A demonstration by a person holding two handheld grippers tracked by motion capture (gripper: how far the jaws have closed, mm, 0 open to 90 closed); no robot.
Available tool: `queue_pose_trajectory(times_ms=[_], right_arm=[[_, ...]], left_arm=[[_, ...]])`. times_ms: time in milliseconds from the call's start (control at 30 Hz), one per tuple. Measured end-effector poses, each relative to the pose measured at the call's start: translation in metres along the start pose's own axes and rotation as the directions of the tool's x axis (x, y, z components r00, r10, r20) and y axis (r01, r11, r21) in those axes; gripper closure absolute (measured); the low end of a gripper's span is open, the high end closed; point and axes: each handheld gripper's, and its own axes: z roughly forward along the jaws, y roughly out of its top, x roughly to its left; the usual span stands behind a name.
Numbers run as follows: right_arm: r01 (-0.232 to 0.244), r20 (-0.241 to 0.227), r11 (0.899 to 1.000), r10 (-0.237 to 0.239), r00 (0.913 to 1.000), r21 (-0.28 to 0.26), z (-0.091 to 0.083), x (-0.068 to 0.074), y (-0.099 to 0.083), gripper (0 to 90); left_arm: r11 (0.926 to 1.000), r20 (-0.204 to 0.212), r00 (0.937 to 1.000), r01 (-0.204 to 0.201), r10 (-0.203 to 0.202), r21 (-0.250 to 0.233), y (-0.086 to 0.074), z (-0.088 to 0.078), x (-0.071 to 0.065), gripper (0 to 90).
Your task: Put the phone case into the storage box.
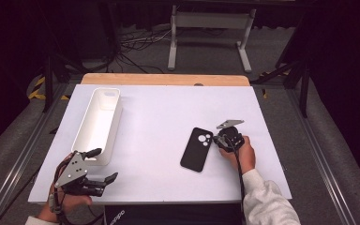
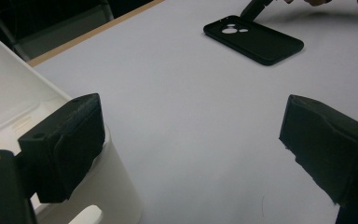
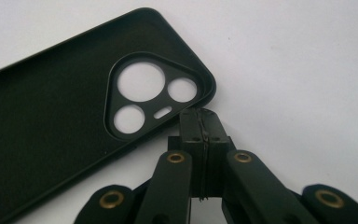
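A black phone case [image 1: 197, 149] lies flat on the white table, camera cut-outs toward the far end. My right gripper [image 1: 217, 139] is shut, its tips right at the case's upper right edge by the cut-outs. In the right gripper view the case [image 3: 70, 112] is large, and the closed jaws of the right gripper [image 3: 200, 116] touch its rim with nothing between them. My left gripper [image 1: 104, 165] is open near the table's front left corner, beside the near end of the white bin. In the left gripper view the case [image 2: 254, 39] lies far off, beyond the open left gripper [image 2: 191, 144].
A long white bin [image 1: 98, 123] stands along the left side of the white table [image 1: 159, 112]; its near corner [image 2: 51, 154] shows in the left gripper view. A wooden strip [image 1: 164, 78] runs along the far edge. Cables and a stand's legs lie on the floor beyond.
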Motion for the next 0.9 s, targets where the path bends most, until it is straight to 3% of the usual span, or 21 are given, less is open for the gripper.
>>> queue_pose_trajectory(times_ms=[367, 633, 900], right_arm=[[-0.005, -0.021, 1.000, 0.005, 0.9998, -0.006, 0.011, -0.002, 0.014, 90.0], [0.019, -0.021, 1.000, -0.019, 0.9996, -0.008, 0.016, 0.004, 0.022, 90.0], [0.031, -0.026, 0.999, -0.032, 0.9992, -0.030, 0.014, 0.005, 0.025, 90.0]], left_arm=[[1.0000, 0.007, 1.0000, -0.001, 0.001, 0.008, 0.000, 0.001, -0.001, 7.6], [1.0000, 0.000, 1.0000, 0.003, -0.003, -0.003, 0.001, 0.000, 0.000, 7.6], [0.9996, -0.028, 0.9995, -0.013, 0.012, -0.024, 0.004, -0.003, 0.000, 7.7]])
